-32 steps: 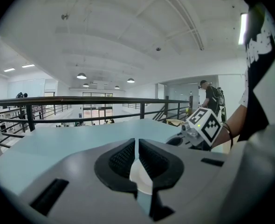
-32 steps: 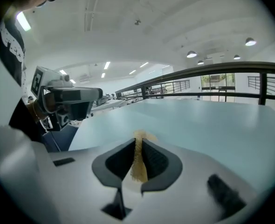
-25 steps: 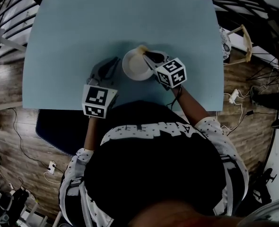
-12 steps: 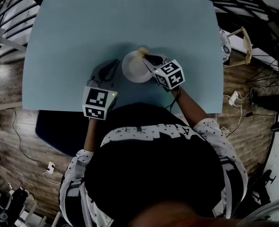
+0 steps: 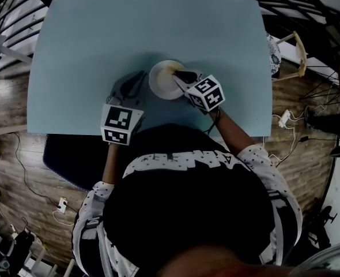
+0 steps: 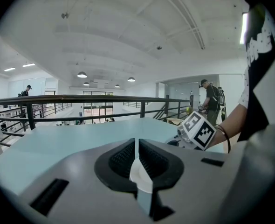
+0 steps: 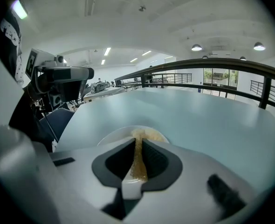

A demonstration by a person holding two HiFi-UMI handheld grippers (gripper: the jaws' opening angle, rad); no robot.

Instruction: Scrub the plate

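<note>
On the pale blue tabletop (image 5: 89, 51), near the edge closest to the person, sits a small round white plate (image 5: 162, 83), and both tools are engaged with it, so the scrubbing looks to be under way rather than about to start or finished. The left gripper (image 6: 136, 154) comes in from the plate's left side with its jaws pinched together on a thin white edge, which I take to be the plate's rim, steadying it against the table. The right gripper (image 7: 137, 149) reaches over the plate from the person's side with its jaws clamped tight on a yellowish-brown scrubbing sponge (image 7: 138, 162). The sponge pokes out past the jaw tips and lies on the plate's far portion, apparently in contact with its surface. Grasping the sponge and bracing the plate therefore appear done. Working the sponge across the dish is what remains. How much of the surface has been covered cannot be read here: the exposed part of the plate looks plain white in the head view, with no obvious residue, foam or water to mark cleaned from uncleaned areas, and the right gripper hides the plate's near right part. My judgement is mid-task, with more passes over the near and left areas likely wanted before both tools let go.
</note>
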